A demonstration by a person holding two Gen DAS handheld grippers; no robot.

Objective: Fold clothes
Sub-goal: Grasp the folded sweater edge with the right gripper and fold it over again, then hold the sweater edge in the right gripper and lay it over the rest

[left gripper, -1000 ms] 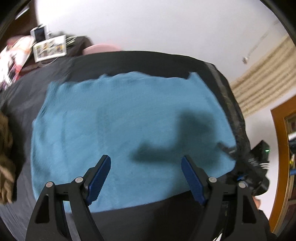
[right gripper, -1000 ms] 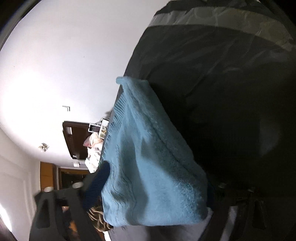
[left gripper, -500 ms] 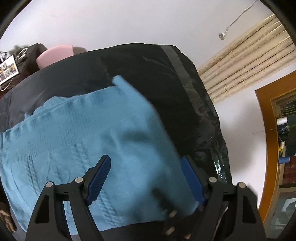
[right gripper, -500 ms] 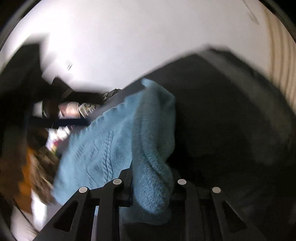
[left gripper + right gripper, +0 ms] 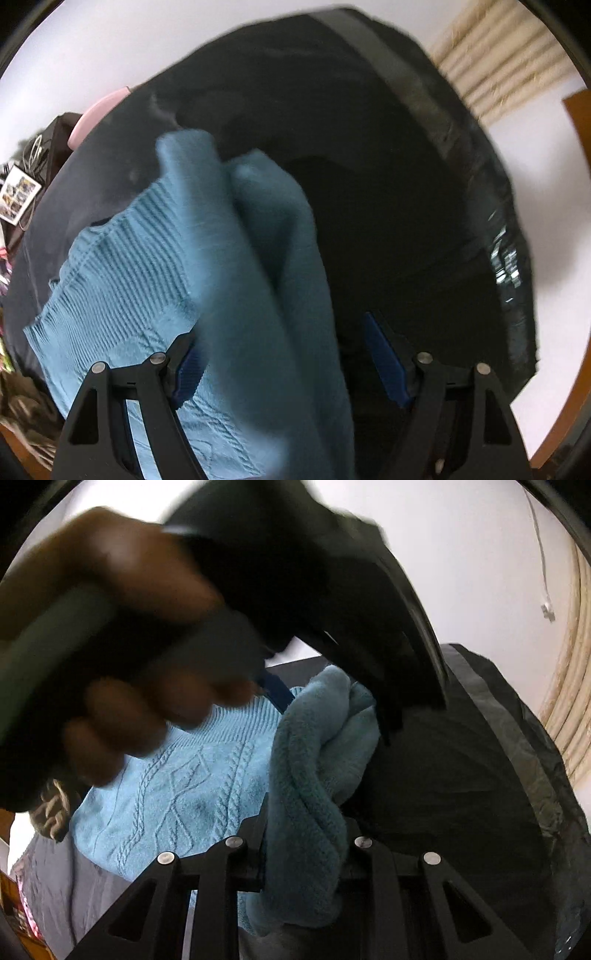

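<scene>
Blue knit, thick and soft: the sweater [image 5: 155, 295] looks light and limp, with a cable pattern and ribbed hem, so it will sag and bunch wherever it is unsupported and is best taken at an edge or corner, through both layers. It lies on the dark table cover [image 5: 406, 184], its left part flat, its right edge lifted into a raised fold. In the left wrist view that fold runs up between the wide-apart blue pads of the left gripper [image 5: 284, 360], which press on nothing. In the right wrist view the right gripper [image 5: 303, 843] is pinched narrowly on the bunched edge [image 5: 310, 775], which stands above the table.
</scene>
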